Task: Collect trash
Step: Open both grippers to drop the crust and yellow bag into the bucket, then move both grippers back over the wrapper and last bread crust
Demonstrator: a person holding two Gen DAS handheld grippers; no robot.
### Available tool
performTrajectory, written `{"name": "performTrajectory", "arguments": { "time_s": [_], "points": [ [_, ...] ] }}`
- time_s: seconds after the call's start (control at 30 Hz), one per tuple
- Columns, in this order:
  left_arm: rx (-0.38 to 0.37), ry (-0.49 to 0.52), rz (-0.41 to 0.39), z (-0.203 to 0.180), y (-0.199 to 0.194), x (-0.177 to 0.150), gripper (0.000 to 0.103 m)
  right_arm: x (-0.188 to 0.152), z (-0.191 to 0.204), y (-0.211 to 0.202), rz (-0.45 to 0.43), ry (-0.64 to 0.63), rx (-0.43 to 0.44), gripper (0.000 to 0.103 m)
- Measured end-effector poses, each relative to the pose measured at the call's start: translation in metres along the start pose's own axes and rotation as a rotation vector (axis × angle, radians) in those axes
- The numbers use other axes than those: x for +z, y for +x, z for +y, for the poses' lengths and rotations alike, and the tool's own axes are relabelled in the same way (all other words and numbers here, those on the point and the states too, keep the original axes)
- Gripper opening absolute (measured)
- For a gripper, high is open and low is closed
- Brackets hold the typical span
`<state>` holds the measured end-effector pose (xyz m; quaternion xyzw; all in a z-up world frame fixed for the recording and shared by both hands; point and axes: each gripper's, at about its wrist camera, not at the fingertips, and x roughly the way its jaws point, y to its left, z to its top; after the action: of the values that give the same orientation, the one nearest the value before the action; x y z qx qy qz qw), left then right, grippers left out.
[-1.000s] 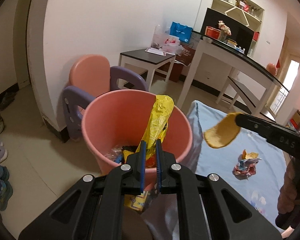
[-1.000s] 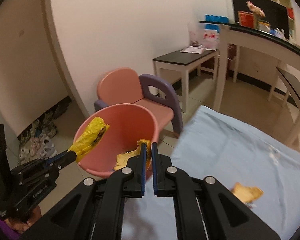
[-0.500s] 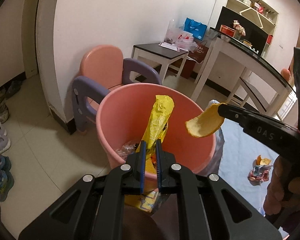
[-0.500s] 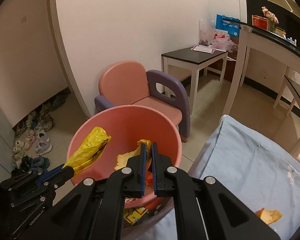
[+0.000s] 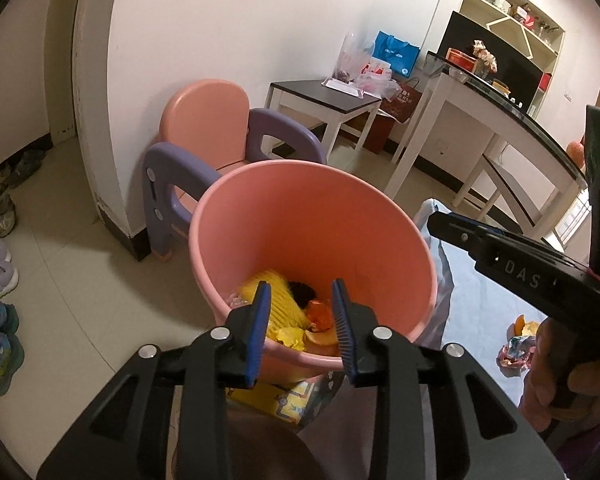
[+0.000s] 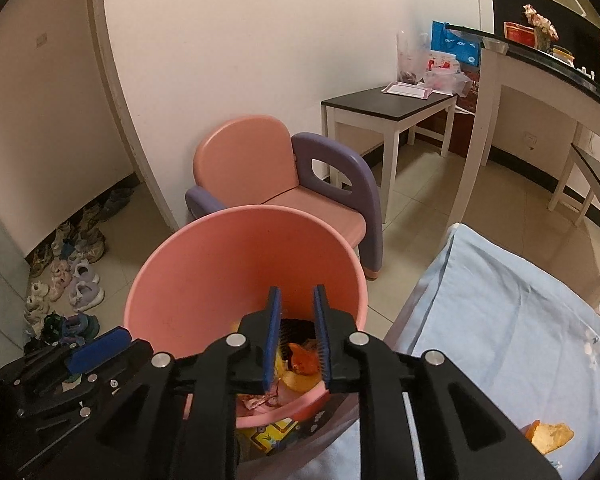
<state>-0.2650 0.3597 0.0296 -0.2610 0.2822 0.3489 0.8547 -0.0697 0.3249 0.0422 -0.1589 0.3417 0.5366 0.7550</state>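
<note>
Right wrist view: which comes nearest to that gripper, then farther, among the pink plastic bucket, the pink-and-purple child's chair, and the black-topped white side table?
1. Pink plastic bucket, directly below the right gripper.
2. Pink-and-purple child's chair, behind the bucket.
3. Black-topped white side table, farthest, by the wall.

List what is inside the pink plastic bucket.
In the pink plastic bucket lie a crumpled yellow wrapper, orange peel pieces and something dark. Whatever lies beneath that pile is covered, and the near wall hides the front of the floor.
</note>
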Motion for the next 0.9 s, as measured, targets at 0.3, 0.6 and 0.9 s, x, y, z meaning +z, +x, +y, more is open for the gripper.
{"name": "performTrajectory", "arguments": {
  "time_s": [0.3, 0.6, 0.9],
  "points": [
    [-0.005, 0.005, -0.008, -0.008, -0.007, 0.0, 0.032, -0.01, -0.01, -0.026, -0.027, 0.028, 0.012, 0.033],
    [-0.022, 0.035, -0.029, -0.024, -0.02, -0.001, 0.032, -0.03, -0.023, -0.061, -0.034, 0.073, 0.012, 0.036],
    [-0.058, 0.078, -0.027, -0.053, -0.028, -0.01, 0.032, -0.066, -0.049, -0.1, -0.045, 0.098, -0.059, 0.039]
  ]
}}
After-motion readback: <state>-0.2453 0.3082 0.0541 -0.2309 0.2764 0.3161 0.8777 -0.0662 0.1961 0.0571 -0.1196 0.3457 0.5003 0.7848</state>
